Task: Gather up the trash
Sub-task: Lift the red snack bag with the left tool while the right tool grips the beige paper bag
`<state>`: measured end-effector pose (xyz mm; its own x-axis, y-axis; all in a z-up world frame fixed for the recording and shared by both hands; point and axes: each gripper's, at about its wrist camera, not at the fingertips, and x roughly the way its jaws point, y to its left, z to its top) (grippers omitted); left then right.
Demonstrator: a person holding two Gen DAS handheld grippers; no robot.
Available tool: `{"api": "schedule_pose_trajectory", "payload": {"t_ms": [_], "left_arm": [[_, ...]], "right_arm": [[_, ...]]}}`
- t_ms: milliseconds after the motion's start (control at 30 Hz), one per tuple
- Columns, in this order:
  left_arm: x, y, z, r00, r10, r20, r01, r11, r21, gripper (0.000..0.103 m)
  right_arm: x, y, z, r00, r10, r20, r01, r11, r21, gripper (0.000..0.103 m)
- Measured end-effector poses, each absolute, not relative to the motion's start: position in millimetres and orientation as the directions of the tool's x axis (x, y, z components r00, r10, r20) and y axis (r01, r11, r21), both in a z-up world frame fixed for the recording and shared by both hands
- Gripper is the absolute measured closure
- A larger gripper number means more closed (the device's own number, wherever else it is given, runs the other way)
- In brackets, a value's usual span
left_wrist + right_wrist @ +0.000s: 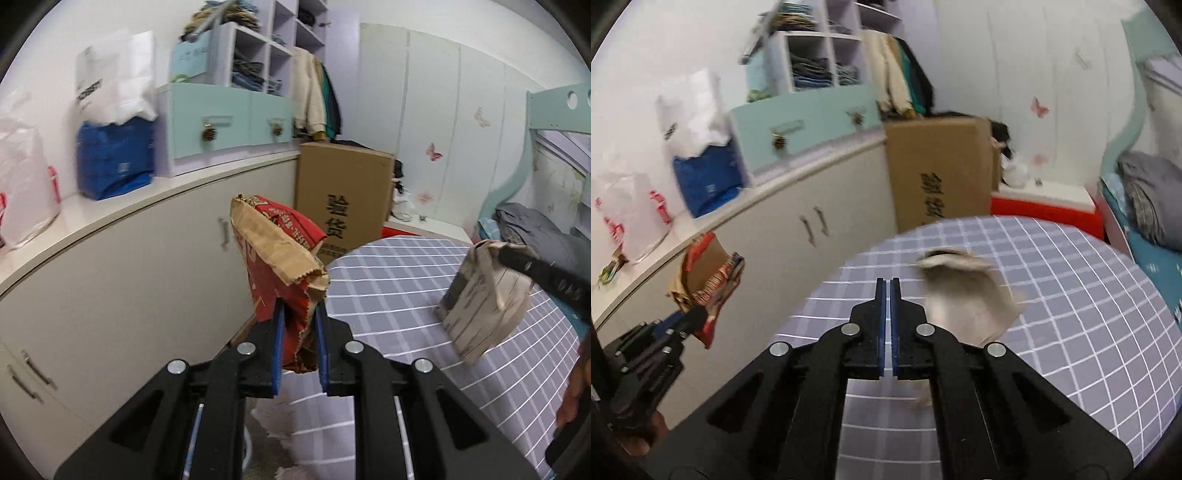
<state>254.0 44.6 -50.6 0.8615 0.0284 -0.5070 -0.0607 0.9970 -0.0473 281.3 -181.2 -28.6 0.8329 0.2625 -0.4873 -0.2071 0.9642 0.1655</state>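
My left gripper [299, 314] is shut on the lower edge of a red and brown paper snack bag [280, 251], which stands up crumpled above the fingers. The right wrist view shows that gripper [698, 317] and its bag [709, 273] off the table's left side. My right gripper [889, 282] is shut, its blue pads together with nothing visible between them. A blurred beige paper bag [964, 291] sits just right of and under its right finger. In the left wrist view this beige bag [476, 306] hangs tilted at the right gripper's tip [498, 253], above the checked tablecloth [388, 280].
A white cabinet [147, 277] runs along the left, carrying a blue bag [114, 158], plastic bags [22, 184] and teal drawers [225, 122]. A tall cardboard box [343, 192] stands behind the round table [1071, 295]. A red box [1045, 210] and a bed [1145, 206] lie at the right.
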Motion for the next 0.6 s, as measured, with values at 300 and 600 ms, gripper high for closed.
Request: {"api": "schedule_pose_trajectory", "payload": {"t_ms": [300, 600], "left_arm": [[238, 99, -56, 0.834, 0.067, -0.547, -0.125, 0.990, -0.069, 0.089], [258, 74, -64, 0.819, -0.005, -0.574, -0.060, 0.994, -0.094, 0.089]], "right_arm": [[280, -142, -22, 0.838, 0.235, -0.493, -0.183, 0.971, 0.151, 0.100], [296, -233, -58, 0.829, 0.026, -0.559, 0.058, 0.989, 0.133, 0.036]]}}
